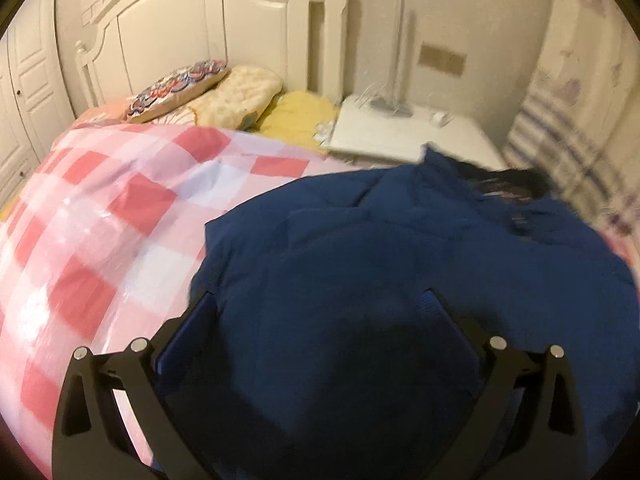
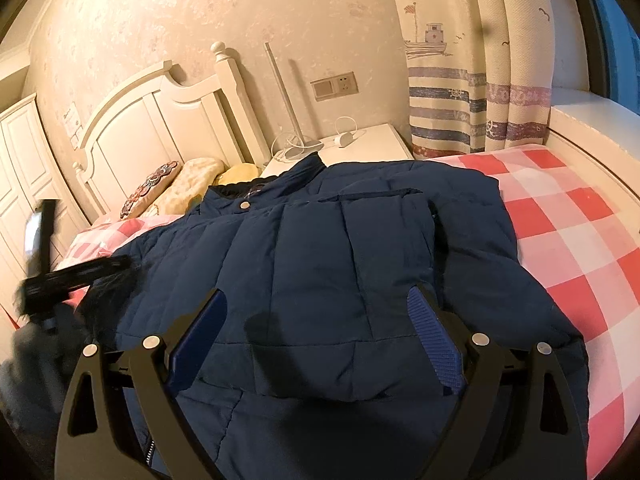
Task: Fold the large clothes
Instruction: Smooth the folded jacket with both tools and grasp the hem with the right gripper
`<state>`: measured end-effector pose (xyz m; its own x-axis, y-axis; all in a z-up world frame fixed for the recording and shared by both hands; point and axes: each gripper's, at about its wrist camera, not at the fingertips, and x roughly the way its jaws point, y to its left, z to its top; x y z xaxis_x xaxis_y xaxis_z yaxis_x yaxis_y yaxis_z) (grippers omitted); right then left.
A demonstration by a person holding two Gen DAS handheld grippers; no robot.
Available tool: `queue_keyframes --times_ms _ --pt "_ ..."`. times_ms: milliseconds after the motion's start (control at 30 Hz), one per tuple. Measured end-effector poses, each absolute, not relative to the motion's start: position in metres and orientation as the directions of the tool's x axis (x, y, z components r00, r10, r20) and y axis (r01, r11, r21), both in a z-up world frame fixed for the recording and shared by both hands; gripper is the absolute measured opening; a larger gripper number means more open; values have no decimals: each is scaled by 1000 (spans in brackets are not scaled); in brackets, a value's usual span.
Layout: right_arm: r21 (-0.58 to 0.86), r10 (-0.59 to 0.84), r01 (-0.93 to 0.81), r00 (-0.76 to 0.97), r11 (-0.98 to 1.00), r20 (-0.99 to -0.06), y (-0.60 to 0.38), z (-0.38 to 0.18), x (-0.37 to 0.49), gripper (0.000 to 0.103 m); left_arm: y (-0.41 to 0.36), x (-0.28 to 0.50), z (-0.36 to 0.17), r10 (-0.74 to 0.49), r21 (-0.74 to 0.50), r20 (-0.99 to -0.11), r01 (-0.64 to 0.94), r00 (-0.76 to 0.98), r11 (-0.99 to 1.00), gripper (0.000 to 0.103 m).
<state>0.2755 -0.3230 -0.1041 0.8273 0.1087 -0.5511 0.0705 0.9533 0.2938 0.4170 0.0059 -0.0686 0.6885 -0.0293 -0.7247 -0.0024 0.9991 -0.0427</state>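
A navy blue quilted jacket point(image 2: 320, 264) lies flat on the pink checked bedcover point(image 2: 560, 224), collar toward the headboard. It also shows in the left wrist view point(image 1: 400, 280), blurred. My right gripper point(image 2: 318, 308) is open and empty, just above the jacket's lower front. My left gripper point(image 1: 318, 308) is open and empty above the jacket's left part; it shows blurred at the left of the right wrist view point(image 2: 76, 276), near the jacket's left edge. The jacket's sleeves are hidden or folded under.
Pillows point(image 2: 172, 188) lie at the white headboard point(image 2: 160, 128). A white nightstand point(image 2: 360, 144) with a lamp base and cable stands beside the bed. Striped curtains point(image 2: 480, 80) hang at the right. A white wardrobe point(image 1: 24, 92) stands left of the bed.
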Motion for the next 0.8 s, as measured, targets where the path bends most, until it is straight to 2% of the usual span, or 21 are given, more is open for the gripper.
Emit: queue_keyframes --times_ms 100,200,267,433,467,500,533,600,667,800 --pt "288 106 72 824 955 -556 -322 -105 276 87 0 381 -57 -49 -29 -704 40 709 999 101" --pt "283 103 72 822 956 -560 -321 -105 276 88 -7 374 -79 5 52 -728 48 685 997 101" --pt "288 105 72 826 955 -554 -320 -106 275 88 -1 380 -101 -17 21 -752 49 659 999 101" --pt "305 89 87 850 948 -520 -324 -104 267 88 -1 378 -99 -11 30 -742 49 671 998 101" --pt "316 86 90 861 944 -502 -327 -103 264 85 -1 378 -99 -12 28 -741 48 671 998 101" --pt "324 79 96 869 941 -488 -329 -102 261 76 0 378 -99 -14 24 -741 48 671 999 101" --pt "344 78 98 883 934 -463 -333 -100 256 72 0 377 -99 -16 22 -740 48 672 999 101" --pt "360 69 105 896 927 -438 -338 -98 251 57 1 377 -100 -14 24 -739 47 673 999 101" --pt "343 51 116 897 932 -440 -336 -97 251 53 0 377 -100 -11 28 -739 47 674 999 101" --pt "278 7 141 883 950 -470 -327 -89 259 53 0 376 -100 -10 28 -739 46 673 999 101"
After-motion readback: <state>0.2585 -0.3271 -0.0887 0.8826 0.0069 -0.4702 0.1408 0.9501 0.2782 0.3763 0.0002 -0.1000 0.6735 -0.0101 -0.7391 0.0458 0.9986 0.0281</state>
